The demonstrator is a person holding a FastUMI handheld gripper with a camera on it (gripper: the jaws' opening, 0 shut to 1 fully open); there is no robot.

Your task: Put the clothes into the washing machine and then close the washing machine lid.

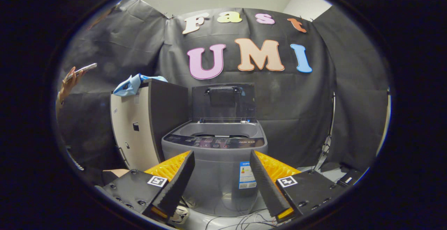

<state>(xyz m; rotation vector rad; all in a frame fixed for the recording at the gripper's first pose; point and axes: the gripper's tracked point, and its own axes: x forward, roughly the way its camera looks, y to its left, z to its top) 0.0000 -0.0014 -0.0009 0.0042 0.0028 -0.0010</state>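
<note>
A grey top-loading washing machine (214, 167) stands straight ahead of my fingers, its dark lid (223, 101) raised upright at the back and the tub open. A light blue piece of clothing (131, 84) lies crumpled on top of a tall cabinet (139, 128) just left of the machine. My gripper (222, 160) is open, its two black-and-orange fingers spread wide with nothing between them, held short of the machine's front.
A person's hand (68, 83) holding a phone (83, 68) is beyond the cabinet to the left. Cables (241, 219) trail on the floor at the machine's base. A stand (328, 142) and dark gear sit to the right of the machine.
</note>
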